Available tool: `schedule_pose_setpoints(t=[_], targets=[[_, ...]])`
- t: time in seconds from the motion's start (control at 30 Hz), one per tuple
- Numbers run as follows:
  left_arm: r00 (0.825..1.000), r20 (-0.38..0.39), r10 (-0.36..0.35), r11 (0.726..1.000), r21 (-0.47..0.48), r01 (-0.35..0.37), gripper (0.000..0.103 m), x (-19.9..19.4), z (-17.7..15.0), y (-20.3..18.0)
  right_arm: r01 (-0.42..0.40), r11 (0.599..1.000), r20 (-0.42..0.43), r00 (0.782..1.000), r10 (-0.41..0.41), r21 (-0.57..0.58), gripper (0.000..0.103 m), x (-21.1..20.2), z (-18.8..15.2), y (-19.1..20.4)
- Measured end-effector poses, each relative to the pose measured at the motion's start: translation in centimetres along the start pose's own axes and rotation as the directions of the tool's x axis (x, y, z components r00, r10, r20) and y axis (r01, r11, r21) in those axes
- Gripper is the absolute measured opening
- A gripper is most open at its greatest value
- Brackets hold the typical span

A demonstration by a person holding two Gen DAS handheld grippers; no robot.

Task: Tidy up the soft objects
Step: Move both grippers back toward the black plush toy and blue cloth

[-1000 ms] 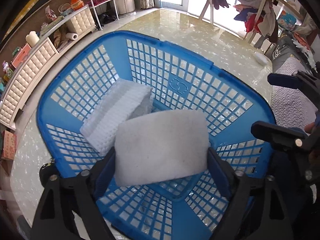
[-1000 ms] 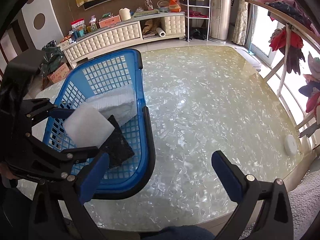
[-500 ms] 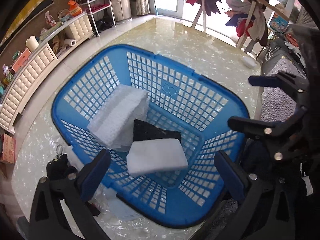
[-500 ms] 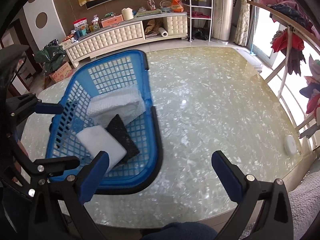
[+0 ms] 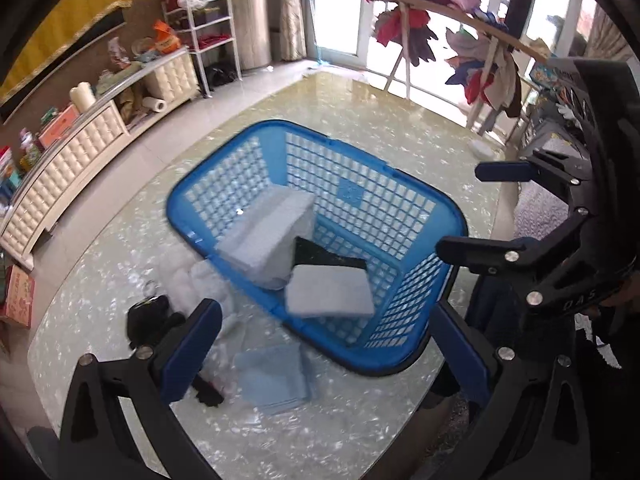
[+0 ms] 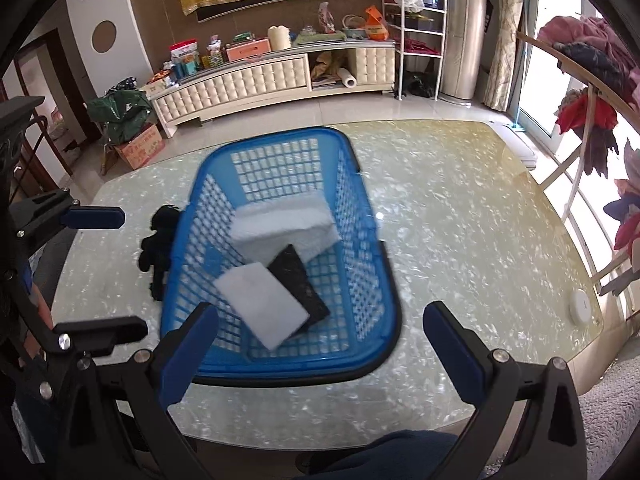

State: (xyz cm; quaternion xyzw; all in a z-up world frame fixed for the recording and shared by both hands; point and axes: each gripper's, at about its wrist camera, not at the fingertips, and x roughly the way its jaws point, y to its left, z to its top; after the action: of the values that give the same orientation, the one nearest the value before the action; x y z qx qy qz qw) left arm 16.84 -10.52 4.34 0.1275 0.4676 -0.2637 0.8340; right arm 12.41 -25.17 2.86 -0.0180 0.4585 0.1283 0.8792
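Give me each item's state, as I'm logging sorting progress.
Blue basket: upright on the table, holding three pads.
White foam pad: in basket, lying over the black pad.
Black pad: in basket, partly covered.
Thick white foam block: in basket, tilted.
Black plush toy: outside basket.
Light blue cloth: outside basket.
Left gripper: open, empty.
Right gripper: open, empty.

On the pale marbled surface (image 5: 360, 420) stands a blue basket (image 5: 400, 216) holding a white foam block (image 5: 268, 232), a black pad (image 5: 320, 254) and a white pad (image 5: 330, 292); a folded blue cloth (image 5: 276, 380) lies just beside it.
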Motion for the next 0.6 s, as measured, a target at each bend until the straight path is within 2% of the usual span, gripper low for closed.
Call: schedule_pose_setpoints(t=[0.1,0.47,0.6], targets=[[1.0,0.003,-0.008,0.999,-0.031,0.009,0.103,-1.0,-1.2,1.7,-0.009,1.0,-0.002,1.0,0.009,-0.02,0.102,0.0,0.2,1.5],[0.999,-0.008,0.032,0.995,-0.093,-0.033,0.103,-3.8,-6.6,7.0,-0.043,0.994,-0.008,0.999,0.043,-0.101,0.102,1.0,0.9,7.4],[1.0,-0.01,0.013,0.99,-0.141,-0.014,0.103,-4.5,-8.2,8.9,-0.062,0.987,-0.024,0.998,0.06,-0.147,0.102,2.0,1.0,9.7]])
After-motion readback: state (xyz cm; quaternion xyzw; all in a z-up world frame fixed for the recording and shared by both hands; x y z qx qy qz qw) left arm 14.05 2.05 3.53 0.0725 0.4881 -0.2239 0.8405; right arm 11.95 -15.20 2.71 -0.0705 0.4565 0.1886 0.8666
